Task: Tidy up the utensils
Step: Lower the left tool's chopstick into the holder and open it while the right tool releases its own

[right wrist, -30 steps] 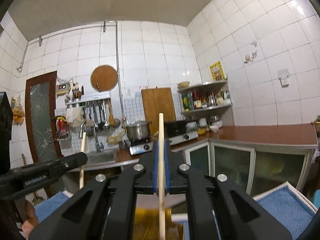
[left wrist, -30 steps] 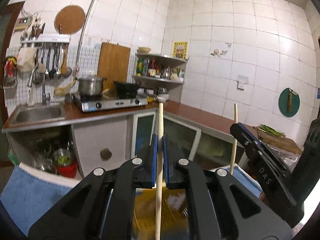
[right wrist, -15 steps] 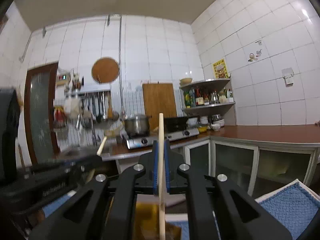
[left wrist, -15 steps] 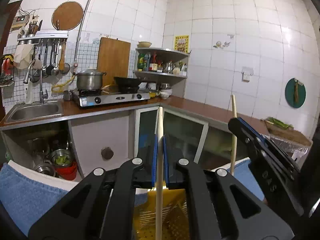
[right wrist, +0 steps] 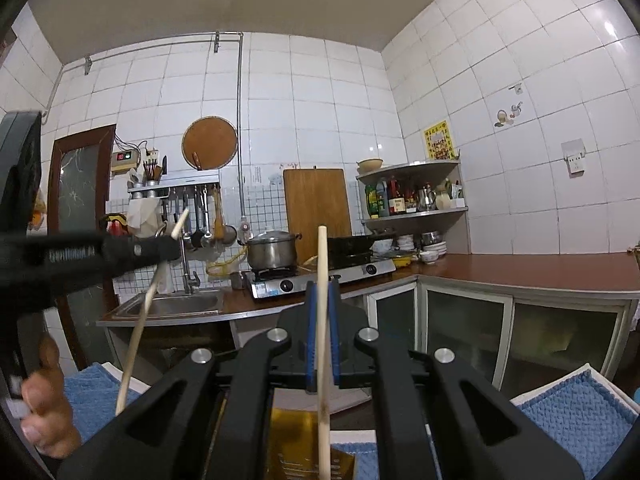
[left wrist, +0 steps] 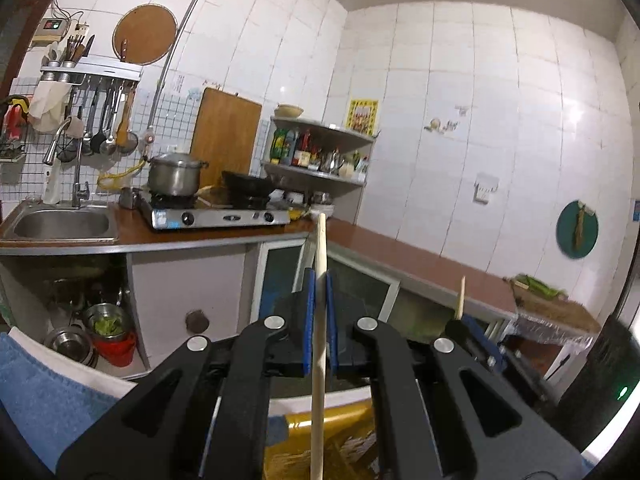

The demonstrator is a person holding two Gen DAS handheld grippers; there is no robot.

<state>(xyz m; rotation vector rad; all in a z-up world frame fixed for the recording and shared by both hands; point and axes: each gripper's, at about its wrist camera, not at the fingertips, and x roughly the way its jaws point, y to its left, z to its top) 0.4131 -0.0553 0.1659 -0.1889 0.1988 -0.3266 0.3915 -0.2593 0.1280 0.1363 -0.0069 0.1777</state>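
Chopsticks are the items in hand, one in each hand-held gripper.

Left wrist view:
- The left hand-held gripper (left wrist: 319, 300) has its blue pads (left wrist: 307, 320) pressed together on a pale wooden chopstick (left wrist: 319, 344).
- This chopstick stands nearly upright; its top rises above the pads and its lower part runs down past the bottom of the frame.
- A yellow slotted tray (left wrist: 344, 440) lies below the gripper, with a blue towel (left wrist: 44, 392) to the lower left.
- The right hand-held gripper (left wrist: 466, 330) appears at the right, with a short chopstick tip (left wrist: 461, 296) standing up from it.
- Beyond are the tabletop (left wrist: 420, 264), a sink (left wrist: 60, 226), a gas stove (left wrist: 220, 216) carrying a steel pot (left wrist: 176, 174), and a corner shelf (left wrist: 320, 152) with bottles.

Right wrist view:
- The right hand-held gripper (right wrist: 321, 320) pinches a second chopstick (right wrist: 323, 352) between its blue pads (right wrist: 335, 336), upright and in line with the fingers.
- The yellow tray (right wrist: 292, 440) sits below, over a blue towel (right wrist: 576, 412).
- The left hand-held gripper (right wrist: 164, 250) enters from the left, motion-blurred, so its grip is not clear in this view; its chopstick (right wrist: 138, 332) slants down and to the left.
- Part of the person's hand (right wrist: 48, 412) shows at the lower left edge.
- A wooden cutting board (right wrist: 318, 208) leans against the tiled wall behind the stove (right wrist: 320, 276).
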